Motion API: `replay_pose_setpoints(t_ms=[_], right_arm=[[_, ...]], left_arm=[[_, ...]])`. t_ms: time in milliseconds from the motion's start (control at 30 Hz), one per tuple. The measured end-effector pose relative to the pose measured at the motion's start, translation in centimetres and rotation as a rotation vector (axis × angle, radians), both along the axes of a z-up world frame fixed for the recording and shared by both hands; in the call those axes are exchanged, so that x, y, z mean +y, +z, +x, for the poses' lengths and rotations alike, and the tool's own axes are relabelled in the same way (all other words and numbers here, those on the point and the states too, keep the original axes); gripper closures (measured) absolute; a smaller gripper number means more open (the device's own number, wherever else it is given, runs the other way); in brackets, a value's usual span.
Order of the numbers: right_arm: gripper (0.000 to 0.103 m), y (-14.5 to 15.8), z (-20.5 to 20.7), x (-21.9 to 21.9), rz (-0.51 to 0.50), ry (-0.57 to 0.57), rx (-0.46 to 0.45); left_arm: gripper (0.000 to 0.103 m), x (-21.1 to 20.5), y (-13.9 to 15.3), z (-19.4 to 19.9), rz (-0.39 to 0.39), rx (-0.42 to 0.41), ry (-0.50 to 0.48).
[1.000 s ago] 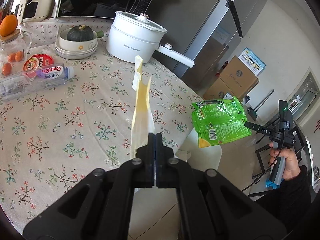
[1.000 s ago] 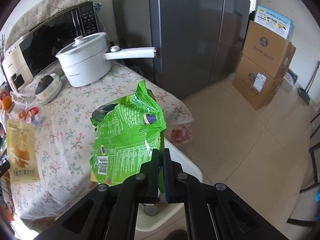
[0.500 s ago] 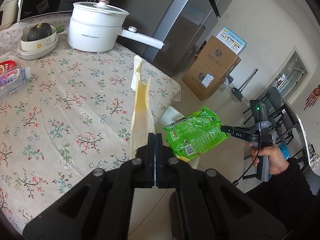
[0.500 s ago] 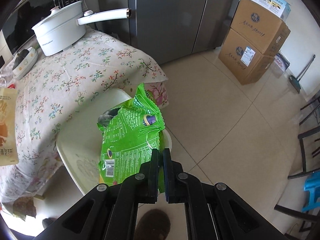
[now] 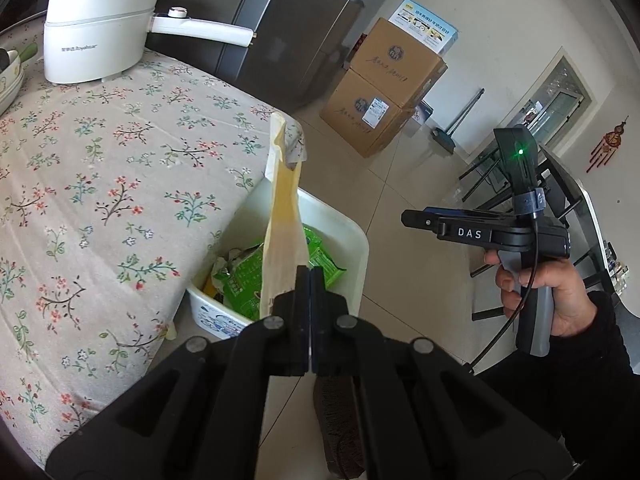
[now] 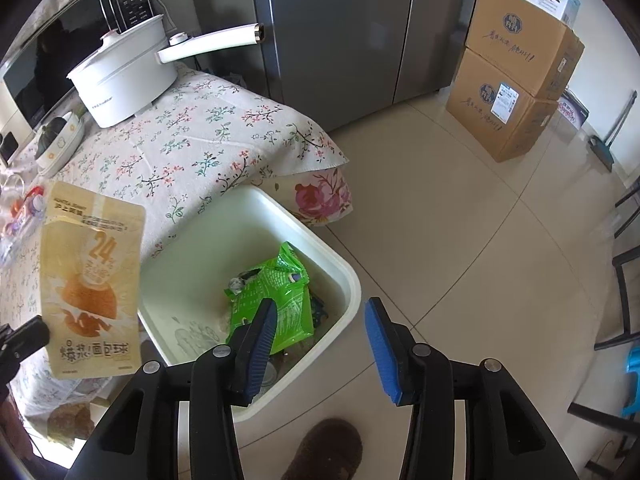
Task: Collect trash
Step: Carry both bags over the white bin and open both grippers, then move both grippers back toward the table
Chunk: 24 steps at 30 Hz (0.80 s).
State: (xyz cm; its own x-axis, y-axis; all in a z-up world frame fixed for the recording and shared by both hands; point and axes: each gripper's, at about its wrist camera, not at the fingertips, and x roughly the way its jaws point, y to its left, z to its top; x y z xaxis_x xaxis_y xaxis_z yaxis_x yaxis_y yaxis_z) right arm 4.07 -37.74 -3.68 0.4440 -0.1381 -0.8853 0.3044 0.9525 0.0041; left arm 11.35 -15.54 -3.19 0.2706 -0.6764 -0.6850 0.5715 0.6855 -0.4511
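The left gripper (image 5: 310,280) has its fingers pressed together on the bottom edge of a yellow snack bag (image 5: 284,216), which stands upright from the grip, edge-on to the left wrist camera. From the right wrist view the same bag (image 6: 94,280) shows its printed face and hangs beside the near-left rim of the bin, over the table edge and not yet above the opening. The right gripper (image 6: 320,340) has its blue-padded fingers (image 6: 382,346) spread wide with nothing between them, poised just above the white bin (image 6: 348,276) that sits on the floor against the table (image 6: 192,144).

Inside the bin lies a crumpled green snack bag (image 6: 276,296), with some smaller scraps under and around it that are too dim to identify. So one piece of trash appears to be collected already, and the yellow bag looks like the next: it has to travel a little rightward over the opening before the left fingers let go.

Further back on the flowered tablecloth stand a white pot (image 6: 124,80) with a long handle and a bowl (image 6: 60,140). At the far left edge something red and white is partly seen; whether it is trash cannot be told.
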Motion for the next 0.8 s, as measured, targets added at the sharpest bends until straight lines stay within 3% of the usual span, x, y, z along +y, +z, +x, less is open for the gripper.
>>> replay_pose_setpoints(t_ms=[400, 433, 467, 533, 600, 733, 800], right_arm=[[0.052, 0.4, 0.6, -0.4, 0.003, -0.013, -0.015], [0.05, 0.4, 0.8, -0.3, 0.005, -0.009, -0.015], [0.048, 0.4, 0.8, -0.1, 0.006, -0.006, -0.017], [0.044, 0.6, 1.0, 0.1, 0.006, 0.0, -0.022], [0.041, 0.9, 1.4, 0.5, 0.015, 0.009, -0.025], [0.033, 2.1, 2.3, 2.2, 0.011, 0.045, -0.056], [0.031, 2.6, 2.8, 3.3, 0.005, 0.056, -0.067]], left_arm=[[0.101, -2.6, -3.0, 2.2, 0.053, -0.035, -0.037], [0.088, -2.6, -3.0, 2.3, 0.068, -0.04, -0.028], [0.058, -2.5, -2.9, 2.4, 0.078, -0.04, -0.019], [0.025, -2.1, -2.6, 2.4, 0.116, -0.059, 0.014], [0.023, -1.3, -2.1, 2.3, 0.157, -0.07, 0.024], [0.004, 1.5, -1.3, 2.3, 0.231, -0.094, 0.078], [0.002, 3.7, -0.8, 2.4, 0.252, -0.115, 0.123]])
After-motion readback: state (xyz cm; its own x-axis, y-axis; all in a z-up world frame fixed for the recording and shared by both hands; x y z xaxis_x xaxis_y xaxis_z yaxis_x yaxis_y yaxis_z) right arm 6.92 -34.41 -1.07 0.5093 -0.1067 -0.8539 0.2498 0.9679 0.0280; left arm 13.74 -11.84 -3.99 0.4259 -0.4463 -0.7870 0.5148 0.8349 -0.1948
